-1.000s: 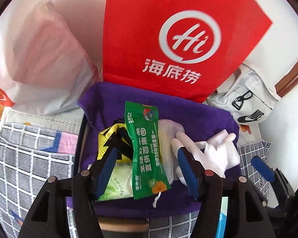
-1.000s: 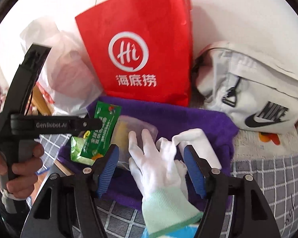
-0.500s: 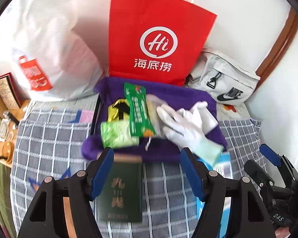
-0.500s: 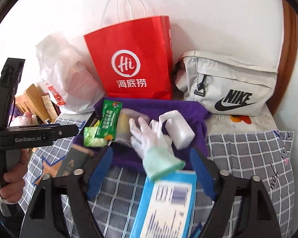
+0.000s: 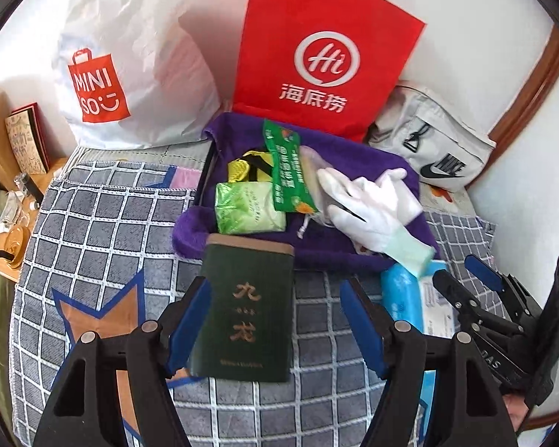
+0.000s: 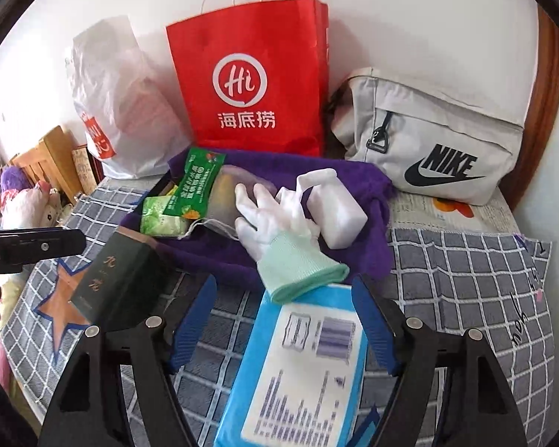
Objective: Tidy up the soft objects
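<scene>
The right gripper (image 6: 283, 329) hangs over the blue wipes pack (image 6: 298, 368), which lies flat on the checked cloth (image 6: 466, 279) with its long axis running away from the camera toward the purple towel (image 6: 369, 186). The pack sits between the two blue pads, its far end tucked just under the cuff of the white glove (image 6: 279, 223); the jaws are closing, but the pads do not yet press on it. A pinch across its short width looks like the natural next move, and this gripper is plainly the nearer one.

The left gripper (image 5: 275, 320) stands apart and empty over the green box (image 5: 248, 309) — a hard thing, long axis also pointing at the towel, nearer the left pad than the right. In the left view the wipes pack (image 5: 410, 294) lies off to the right, beyond its reach.

The soft things — glove, green tissue pack (image 5: 248, 206), green sachet (image 5: 289, 171) — lie heaped on the towel, ahead of both grippers
</scene>
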A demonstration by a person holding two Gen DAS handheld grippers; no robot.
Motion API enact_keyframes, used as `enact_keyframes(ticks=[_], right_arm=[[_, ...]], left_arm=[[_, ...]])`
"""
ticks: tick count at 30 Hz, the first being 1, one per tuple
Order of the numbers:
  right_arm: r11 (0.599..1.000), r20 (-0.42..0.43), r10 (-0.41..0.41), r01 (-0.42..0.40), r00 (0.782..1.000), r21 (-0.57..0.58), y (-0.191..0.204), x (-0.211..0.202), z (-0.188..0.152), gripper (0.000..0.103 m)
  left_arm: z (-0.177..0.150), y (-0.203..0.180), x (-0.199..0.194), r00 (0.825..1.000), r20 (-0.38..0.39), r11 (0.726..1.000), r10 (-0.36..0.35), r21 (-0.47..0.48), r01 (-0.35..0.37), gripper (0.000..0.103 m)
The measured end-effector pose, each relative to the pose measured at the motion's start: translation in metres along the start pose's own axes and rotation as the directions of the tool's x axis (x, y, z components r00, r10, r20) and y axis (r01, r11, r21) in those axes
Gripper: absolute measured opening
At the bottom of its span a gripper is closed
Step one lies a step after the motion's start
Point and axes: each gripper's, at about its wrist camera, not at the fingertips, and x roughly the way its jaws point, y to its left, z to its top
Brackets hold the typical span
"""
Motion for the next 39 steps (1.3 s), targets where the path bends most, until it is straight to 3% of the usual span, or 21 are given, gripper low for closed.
enact_keyframes(ticks=[4, 7, 9, 10, 12, 15, 20, 23, 26, 28, 30, 36, 39], right_arm=[[1.0, -0.031, 0.014, -0.015, 0.999, -0.006, -0.002, 0.032, 0.008, 0.074], [0.999, -0.081, -0.005, 0.002, 0.997, -0.032, -0.002, 0.058, 0.011, 0.063], [0.998, -0.109, -0.033, 0.027, 0.993, -0.061, -0.001, 0.073, 0.012, 0.042], [0.998, -0.116, -0.023, 0.016, 0.993, -0.06, -0.003, 0.078, 0.013, 0.04], [0.998, -0.119, 0.034, -0.04, 0.992, -0.053, -0.006, 0.083, 0.016, 0.016], [0.996, -0.122, -0.004, -0.008, 0.993, -0.093, -0.003, 0.091, 0.022, 0.009], [0.996, -0.085, -0.021, 0.014, 0.996, -0.085, -0.011, 0.093, 0.039, 0.01], [0.996, -0.154, -0.04, 0.027, 0.987, -0.087, -0.016, 0.105, 0.041, 0.013], [0.997, -0.182, -0.042, 0.03, 0.982, -0.071, -0.019, 0.111, 0.034, 0.023], [0.998, -0.17, -0.037, 0.03, 0.985, -0.046, -0.023, 0.104, 0.032, 0.036], [0.998, -0.147, -0.055, 0.05, 0.988, -0.036, -0.026, 0.095, 0.032, 0.056], [0.998, -0.078, -0.056, 0.058, 0.995, 0.021, -0.031, 0.048, 0.032, 0.06], [0.997, -0.055, -0.055, 0.057, 0.997, 0.045, -0.029, 0.019, 0.029, 0.07]], left_arm=[[0.009, 0.004, 0.011, 1.0, -0.006, 1.0, -0.007, -0.012, 0.007, 0.07], [0.016, 0.006, 0.019, 1.0, -0.007, 1.0, -0.013, -0.014, 0.012, 0.07], [0.019, 0.006, 0.024, 1.0, -0.014, 1.0, -0.015, -0.01, 0.015, 0.07], [0.021, 0.006, 0.025, 1.0, -0.016, 1.0, -0.016, -0.009, 0.015, 0.07], [0.022, 0.006, 0.029, 1.0, -0.018, 1.0, -0.016, -0.006, 0.016, 0.07], [0.024, 0.007, 0.034, 0.999, -0.026, 1.0, -0.023, -0.008, 0.023, 0.07], [0.024, 0.01, 0.038, 0.999, -0.033, 0.999, -0.03, -0.024, 0.029, 0.07], [0.023, 0.01, 0.04, 0.999, -0.042, 0.999, -0.031, -0.03, 0.03, 0.07], [0.021, 0.01, 0.038, 0.998, -0.044, 0.999, -0.033, -0.03, 0.031, 0.07], [0.02, 0.011, 0.035, 0.999, -0.044, 0.999, -0.027, -0.037, 0.025, 0.07], [0.018, 0.011, 0.03, 0.999, -0.04, 0.999, -0.031, -0.039, 0.029, 0.07], [0.005, 0.004, 0.006, 0.999, -0.015, 0.999, -0.035, -0.027, 0.035, 0.07], [-0.006, -0.004, -0.012, 0.999, 0.003, 0.999, -0.041, -0.016, 0.041, 0.07]])
